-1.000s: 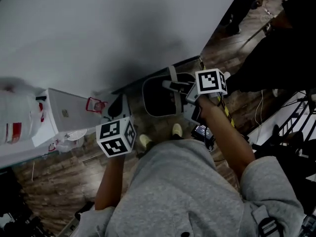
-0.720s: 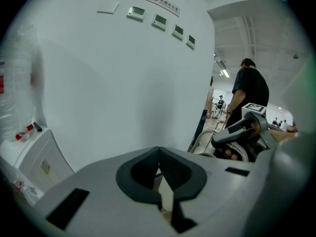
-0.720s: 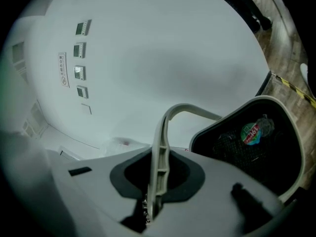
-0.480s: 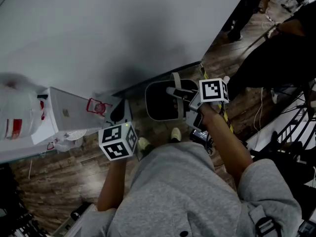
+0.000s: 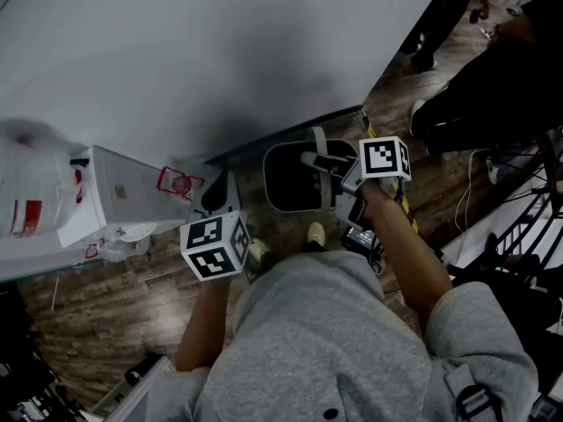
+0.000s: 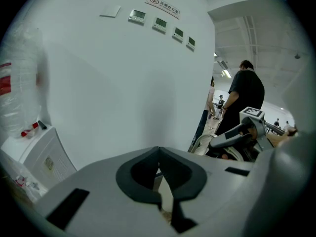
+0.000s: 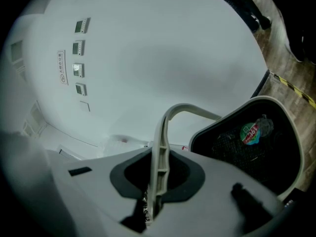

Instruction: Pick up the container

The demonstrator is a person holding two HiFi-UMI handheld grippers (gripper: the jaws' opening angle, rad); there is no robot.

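Pick-up looks pretty much done: the right gripper [image 7: 157, 181] is pinching the handle [image 7: 160, 132] of the container [image 5: 292, 181], which seems to hang clear of the floor [image 5: 88, 323] by the wall [image 5: 220, 51]. The left gripper [image 6: 159, 169] is pressed together on nothing. Only carrying it off is left, I'd guess.

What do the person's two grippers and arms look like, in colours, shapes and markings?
The left gripper and right gripper have pale grey plastic bodies with dark, rounded pads. Each carries a white cube with black square markers: left cube, right cube. The person wears a grey top; its sleeves leave the forearms bare.
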